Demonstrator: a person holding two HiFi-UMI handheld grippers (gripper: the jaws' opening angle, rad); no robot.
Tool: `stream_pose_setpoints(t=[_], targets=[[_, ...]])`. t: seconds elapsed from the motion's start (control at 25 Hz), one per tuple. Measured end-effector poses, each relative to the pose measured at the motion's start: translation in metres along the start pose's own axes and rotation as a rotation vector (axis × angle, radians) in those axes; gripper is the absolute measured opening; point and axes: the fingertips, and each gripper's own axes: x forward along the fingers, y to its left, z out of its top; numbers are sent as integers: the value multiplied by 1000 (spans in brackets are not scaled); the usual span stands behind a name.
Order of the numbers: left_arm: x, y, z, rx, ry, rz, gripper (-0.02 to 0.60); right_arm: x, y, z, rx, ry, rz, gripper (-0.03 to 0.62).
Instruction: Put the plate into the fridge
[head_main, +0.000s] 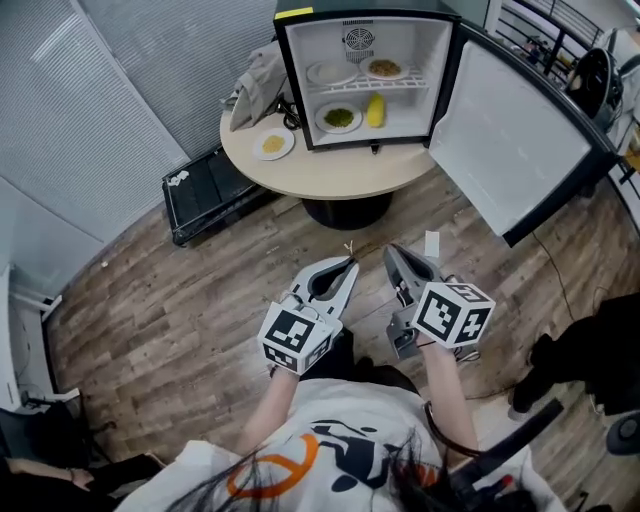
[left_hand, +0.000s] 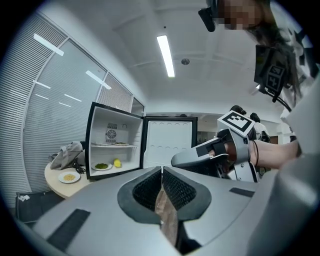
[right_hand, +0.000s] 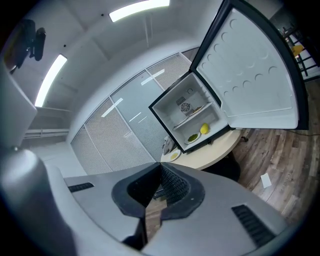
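One plate on table, greens plate in open fridge

round tabletop: open mini fridge, small plate of yellow food and crumpled grey cloth rest on it. fridge wire shelf: two plates. fridge bottom: plate of greens beside a yellow item. wooden floor: black tray, white paper scrap.

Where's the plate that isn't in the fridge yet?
In the head view, the plate sits on the round table, near its left edge. It is just left of the open fridge and in front of the grey cloth.
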Motion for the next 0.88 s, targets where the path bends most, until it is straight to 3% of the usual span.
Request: stream_pose_setpoints(t=[0.28, 0.88], targets=[[-16, -24, -7, 5, 2, -23, 20, -19, 7, -10, -26, -7, -15, 17], [-31, -30, 3, 24, -34, -35, 20, -35, 17, -9, -61, -43, -42, 17]])
